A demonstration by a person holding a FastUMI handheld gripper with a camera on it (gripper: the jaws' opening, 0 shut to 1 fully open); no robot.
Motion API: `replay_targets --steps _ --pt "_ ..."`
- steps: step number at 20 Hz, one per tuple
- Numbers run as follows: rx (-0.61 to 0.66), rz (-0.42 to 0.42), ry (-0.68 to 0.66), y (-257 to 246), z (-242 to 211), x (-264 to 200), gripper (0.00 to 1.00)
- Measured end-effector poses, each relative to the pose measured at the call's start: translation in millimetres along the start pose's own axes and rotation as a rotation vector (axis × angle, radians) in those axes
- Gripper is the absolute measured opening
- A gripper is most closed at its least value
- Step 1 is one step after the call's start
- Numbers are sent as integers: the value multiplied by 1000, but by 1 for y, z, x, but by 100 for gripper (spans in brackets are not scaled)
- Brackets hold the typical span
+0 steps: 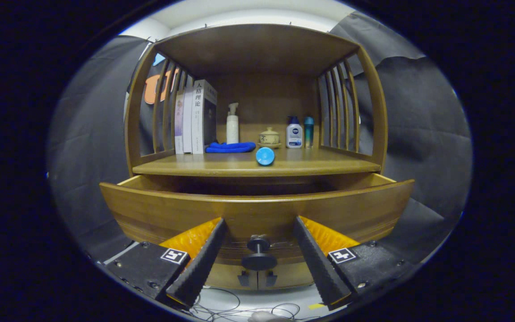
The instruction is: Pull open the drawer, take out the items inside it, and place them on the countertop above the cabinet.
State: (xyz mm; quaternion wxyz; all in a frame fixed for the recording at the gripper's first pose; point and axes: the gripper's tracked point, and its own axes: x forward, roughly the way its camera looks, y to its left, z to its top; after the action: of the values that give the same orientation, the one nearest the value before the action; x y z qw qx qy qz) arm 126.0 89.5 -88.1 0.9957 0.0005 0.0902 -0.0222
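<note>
Drawer (257, 210): pulled out of the wooden cabinet, its knob (258, 255) between the fingers of the gripper (258, 243), jaws apart and not touching it; the opening step looks done. Drawer contents: hidden behind the front panel, so what remains to lift out cannot be told. Tabletop (329, 164) above: carries books (197, 117), pump bottle (232, 124), blue cloth (230, 146), lidded jar (269, 136), two bottles, and a blue round item (265, 156) at the front edge, possibly already moved.

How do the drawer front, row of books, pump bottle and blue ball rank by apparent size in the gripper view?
1. Drawer front, though it is nearest the camera.
2. Row of books.
3. Pump bottle.
4. Blue ball.
The gripper is open, its fingers either side of the drawer knob.
</note>
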Motion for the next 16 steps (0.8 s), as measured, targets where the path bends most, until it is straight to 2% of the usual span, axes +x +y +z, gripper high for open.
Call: replay_targets --steps 16 --pt "-1 -1 13 -1 -1 6 100"
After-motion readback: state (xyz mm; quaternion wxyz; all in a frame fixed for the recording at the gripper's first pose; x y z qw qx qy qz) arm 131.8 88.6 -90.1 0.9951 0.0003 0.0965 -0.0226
